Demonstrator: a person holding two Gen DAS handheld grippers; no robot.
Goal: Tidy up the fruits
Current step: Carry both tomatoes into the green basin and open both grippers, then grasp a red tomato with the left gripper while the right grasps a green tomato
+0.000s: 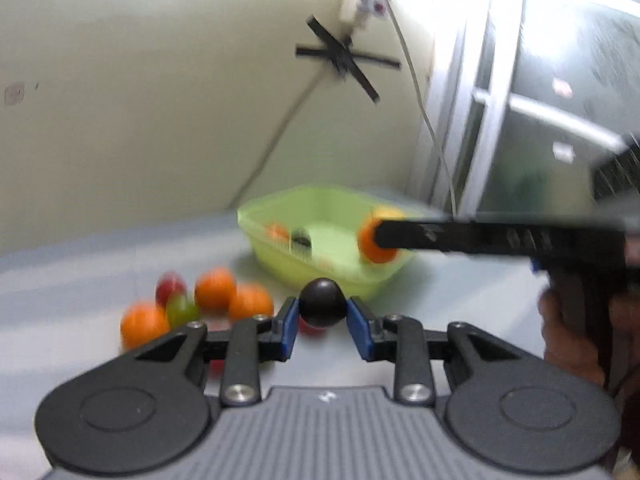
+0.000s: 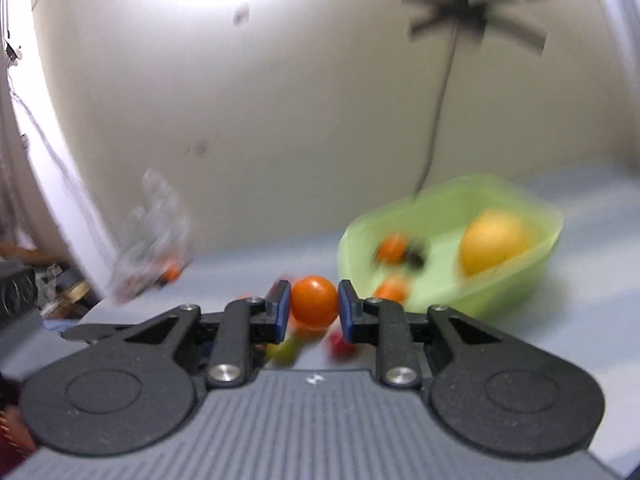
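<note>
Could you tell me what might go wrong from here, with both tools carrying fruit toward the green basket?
The left tool pinches a dark round fruit only at its tips, so it could slip out. The right tool already holds an orange over the green basket, so the two may collide. A dropped orange could bruise the fruit inside.

Dark round fruit (image 1: 322,307) is sitting pinched between blue pads; small orange (image 2: 314,307) is likewise clamped. Green bin (image 1: 280,204) is sitting at 12 o'clock, holding a yellow fruit (image 2: 494,242), loose oranges (image 1: 216,288) clustering at 10 o'clock.
</note>
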